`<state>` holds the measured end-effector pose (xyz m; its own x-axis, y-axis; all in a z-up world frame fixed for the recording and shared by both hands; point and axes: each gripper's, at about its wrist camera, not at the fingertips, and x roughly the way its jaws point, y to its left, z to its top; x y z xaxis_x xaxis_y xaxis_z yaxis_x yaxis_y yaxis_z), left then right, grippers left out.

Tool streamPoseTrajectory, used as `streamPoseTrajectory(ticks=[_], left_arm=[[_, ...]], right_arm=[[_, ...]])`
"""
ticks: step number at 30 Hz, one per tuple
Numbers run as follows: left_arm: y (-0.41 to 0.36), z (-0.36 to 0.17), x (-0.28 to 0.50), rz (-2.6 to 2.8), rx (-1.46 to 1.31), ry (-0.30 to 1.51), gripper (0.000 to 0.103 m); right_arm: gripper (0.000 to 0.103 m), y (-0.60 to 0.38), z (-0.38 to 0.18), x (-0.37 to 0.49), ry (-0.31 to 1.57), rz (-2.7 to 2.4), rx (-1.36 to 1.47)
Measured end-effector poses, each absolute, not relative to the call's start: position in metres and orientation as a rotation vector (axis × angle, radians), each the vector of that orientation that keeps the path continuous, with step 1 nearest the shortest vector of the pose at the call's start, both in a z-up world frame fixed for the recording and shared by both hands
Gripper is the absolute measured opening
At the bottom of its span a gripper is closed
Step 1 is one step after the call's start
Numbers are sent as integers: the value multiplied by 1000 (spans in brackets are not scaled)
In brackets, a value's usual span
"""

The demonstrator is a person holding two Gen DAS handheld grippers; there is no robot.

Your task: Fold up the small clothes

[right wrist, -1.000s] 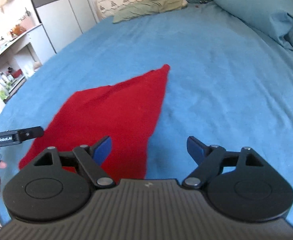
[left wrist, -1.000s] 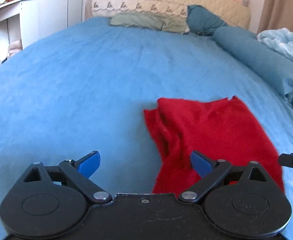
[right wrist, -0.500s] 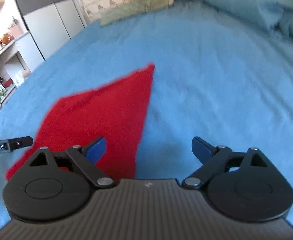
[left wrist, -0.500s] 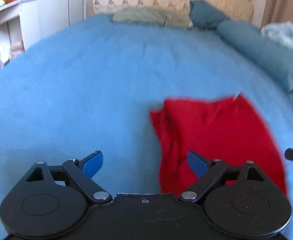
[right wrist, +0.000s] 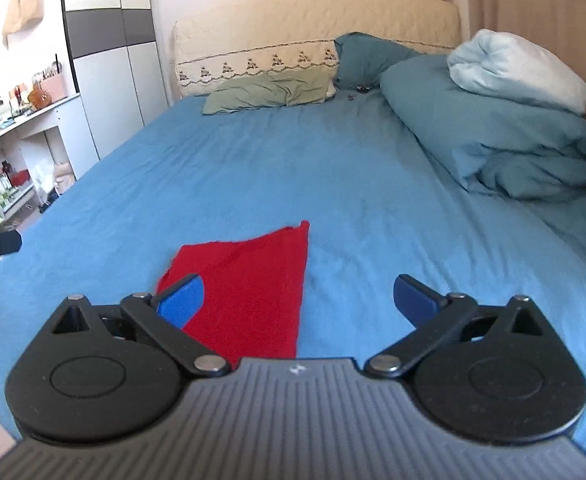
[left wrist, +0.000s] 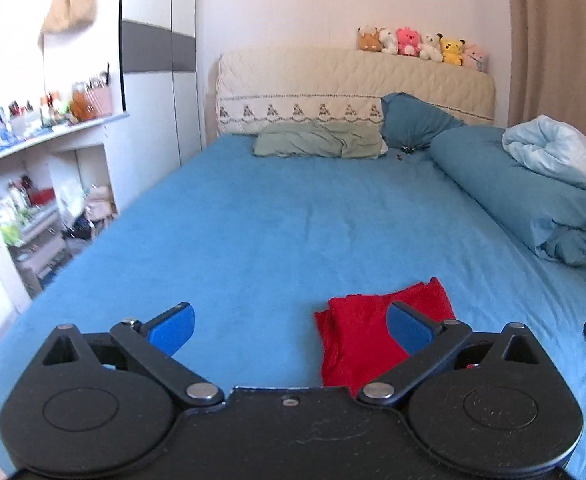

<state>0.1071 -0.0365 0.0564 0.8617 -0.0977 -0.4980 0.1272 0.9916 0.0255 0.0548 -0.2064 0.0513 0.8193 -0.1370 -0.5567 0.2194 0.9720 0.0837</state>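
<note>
Red garment (right wrist: 249, 280) below, seemingly clear of both claws

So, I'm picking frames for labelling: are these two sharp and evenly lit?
Left wrist view: red garment sharp, shelf at left washed out, edges fisheye-bent. Right wrist view: blue bedsheet slightly soft, light blanket bright.

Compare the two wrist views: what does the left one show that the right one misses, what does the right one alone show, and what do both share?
Left wrist only: the left gripper, open, and the bunched folds along the red cloth's left edge. Right wrist only: the right gripper, open, and the cloth's flat top ending in a far point. Both: the blue bed, green pillow, rolled duvet and plush toys.
</note>
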Motion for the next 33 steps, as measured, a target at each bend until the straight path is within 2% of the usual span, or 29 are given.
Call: streamPoseTrajectory(ticks=[11,20,33], left_arm=[[-42,36,39,-118,106,613,103],[-44,26,19,-127,121,635,103],[-44,29,11,-125,114,618,103]], right_arm=[[103,-174,42,-16,700,-254,139],[103,-161,26,-38,740,-274,123],[103,-156,31,-46,731,-278,110]])
